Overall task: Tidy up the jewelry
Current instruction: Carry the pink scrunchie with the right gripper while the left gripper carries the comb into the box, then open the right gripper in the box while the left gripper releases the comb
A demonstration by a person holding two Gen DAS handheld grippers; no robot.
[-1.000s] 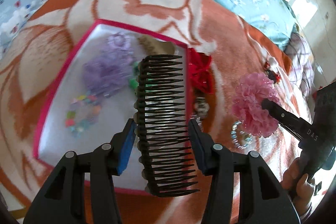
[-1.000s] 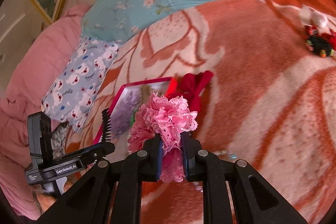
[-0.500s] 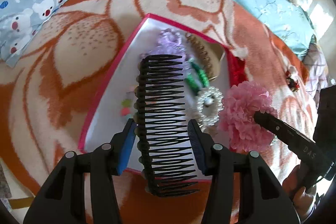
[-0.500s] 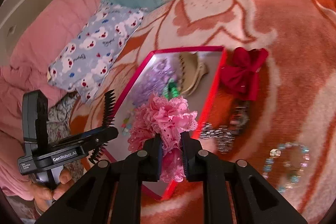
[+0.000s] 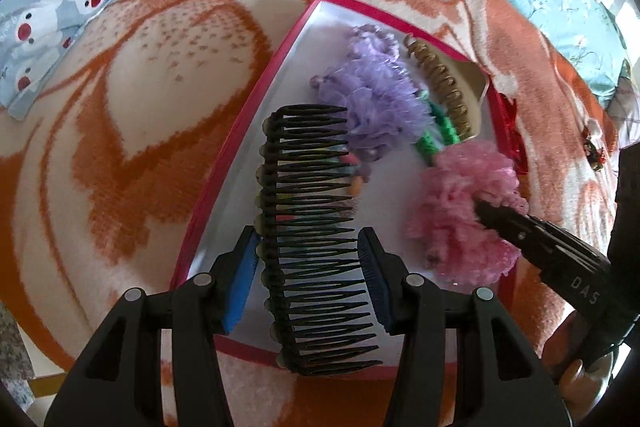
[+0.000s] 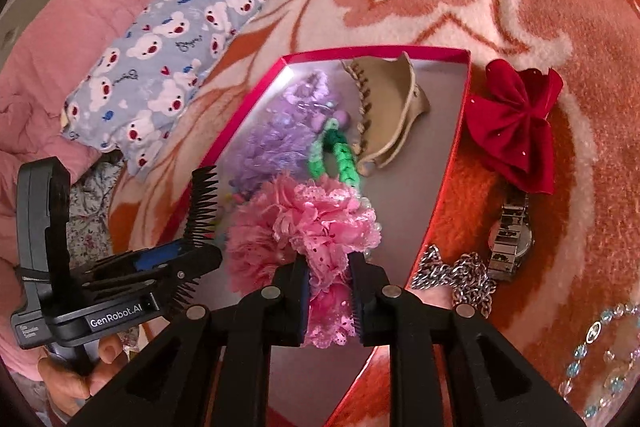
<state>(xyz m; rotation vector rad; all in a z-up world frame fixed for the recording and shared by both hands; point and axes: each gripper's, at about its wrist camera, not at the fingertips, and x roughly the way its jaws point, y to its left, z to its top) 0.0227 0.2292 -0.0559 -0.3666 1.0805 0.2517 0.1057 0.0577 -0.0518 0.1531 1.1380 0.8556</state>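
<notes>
Left claw [image 5: 308, 267] clenched on black comb [image 5: 316, 227], held over red-rimmed box [image 5: 224, 163] on bed. Right claw [image 6: 330, 293] grasping pink scrunchie [image 6: 304, 227], also above box. Only in right view we see red bow [image 6: 514, 123], watch [image 6: 510, 239], chain [image 6: 460, 275], bead bracelet [image 6: 600, 355] outside box on blanket [image 6: 520, 7].

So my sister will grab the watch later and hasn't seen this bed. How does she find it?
Find the red-rimmed box on the orange blanket. Just outside its right wall lies a red bow; the watch lies directly below it, a flat metal-link band, unlike the tangled silver chain beside it.
</notes>
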